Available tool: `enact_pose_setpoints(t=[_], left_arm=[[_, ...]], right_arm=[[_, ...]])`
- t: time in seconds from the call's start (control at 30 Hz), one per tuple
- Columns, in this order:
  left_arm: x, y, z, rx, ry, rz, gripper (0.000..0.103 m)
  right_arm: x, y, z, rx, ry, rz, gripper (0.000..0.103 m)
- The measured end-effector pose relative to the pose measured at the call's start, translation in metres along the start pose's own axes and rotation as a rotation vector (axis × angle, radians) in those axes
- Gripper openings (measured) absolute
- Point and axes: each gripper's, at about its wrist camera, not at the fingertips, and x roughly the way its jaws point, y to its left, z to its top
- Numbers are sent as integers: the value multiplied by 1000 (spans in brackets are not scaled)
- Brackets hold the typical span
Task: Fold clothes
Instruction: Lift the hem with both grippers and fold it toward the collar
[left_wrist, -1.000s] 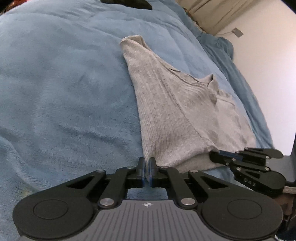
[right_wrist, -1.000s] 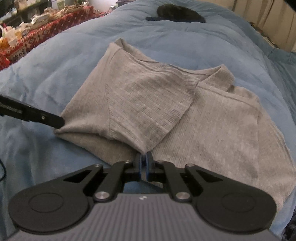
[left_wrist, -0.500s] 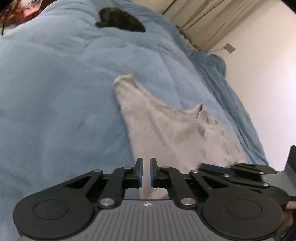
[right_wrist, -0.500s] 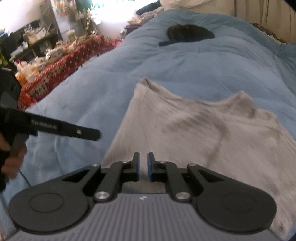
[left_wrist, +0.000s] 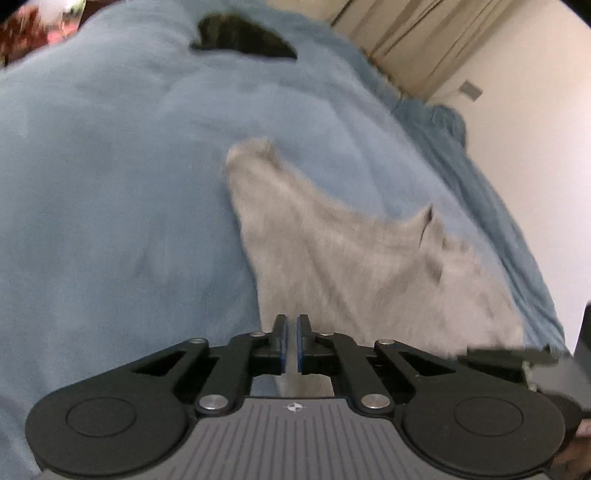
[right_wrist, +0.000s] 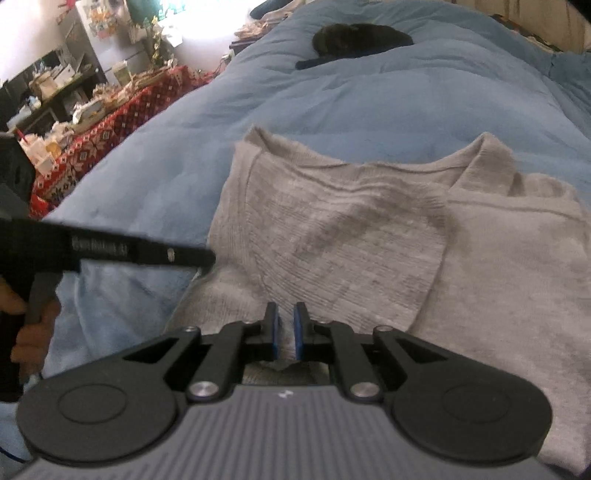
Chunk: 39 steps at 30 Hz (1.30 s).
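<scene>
The grey sweater (right_wrist: 369, 240) lies flat on the blue blanket (left_wrist: 129, 184) of a bed, with 1 sleeve folded in across the chest and the collar pointing to the far side. Both tools hang over its near edge. The left gripper (left_wrist: 291, 339) is closed down to a narrow slit with nothing in it, over the sweater's left border. The right gripper (right_wrist: 286, 332) is likewise nearly closed and empty, above the tip of the folded sleeve. The fold looks about half made, so the next grasp matters. The main risk, as I judge it, is a pinch that takes only the top layer: the sleeve would lift off the body and the fold already laid would come undone. A pinch that goes too deep could catch the plush blanket as well and drag it up under the sweater, wrinkling everything. The knit looks loose and stretchy, so if the 2 grippers pull unevenly, or 1 grips later than the other, the edge will skew and the finished fold will sit crooked. The 2 tools are also close together at this edge and could knock each other. A dark shape (right_wrist: 362, 40) rests well apart at the far end; I cannot tell what it is.
</scene>
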Motion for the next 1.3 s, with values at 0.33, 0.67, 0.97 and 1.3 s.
enact_pose_setpoints(t=[0.33,0.67,0.97,1.3], left_arm=[[59,10,46,52,23,69,5],[43,11,61,35,-37,83,5],[77,18,72,115,3,138,5],[54,7,84,269,-15,118,6]], right_arm=[[0,-18,-4,25,7,-13,9],[-4,-30,27,71,-75,-10,10],[31,-71,51,116,-90,-132,6],[19,-78,49,107,-67,-107,10]])
